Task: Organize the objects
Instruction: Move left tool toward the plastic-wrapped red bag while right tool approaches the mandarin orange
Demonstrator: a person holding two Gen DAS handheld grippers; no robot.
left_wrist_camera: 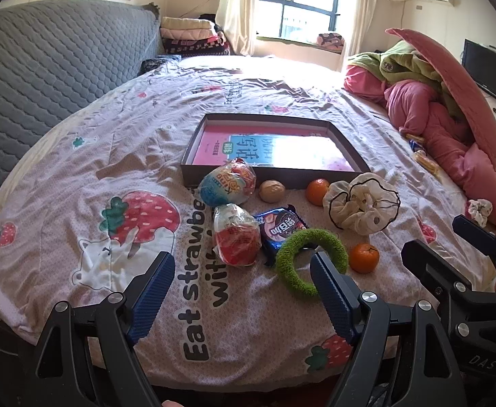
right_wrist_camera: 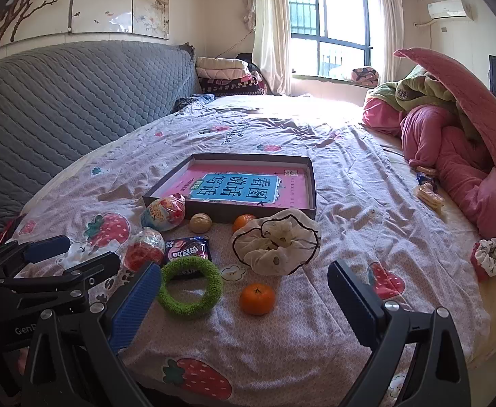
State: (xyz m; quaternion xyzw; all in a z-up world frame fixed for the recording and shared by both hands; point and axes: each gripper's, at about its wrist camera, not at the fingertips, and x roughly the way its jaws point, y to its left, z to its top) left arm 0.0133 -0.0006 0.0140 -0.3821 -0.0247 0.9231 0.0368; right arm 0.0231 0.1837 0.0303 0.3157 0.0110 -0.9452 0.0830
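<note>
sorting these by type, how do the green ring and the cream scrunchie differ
The green ring is fuzzy, firm and round with a wide open hole; the cream scrunchie is limp ruffled fabric with dark edging, bunched nearly shut. The ring lies nearer the grippers, the scrunchie nearer the box. Both lie flat on the bed.

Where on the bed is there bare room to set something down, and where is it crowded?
Free: the sheet left of the box, toward the grey headboard, and the stretch between the box and the pink bedding. Crowded: just in front of the box, where the oranges, green ring, snack packet and wrapped eggs cluster.
</note>
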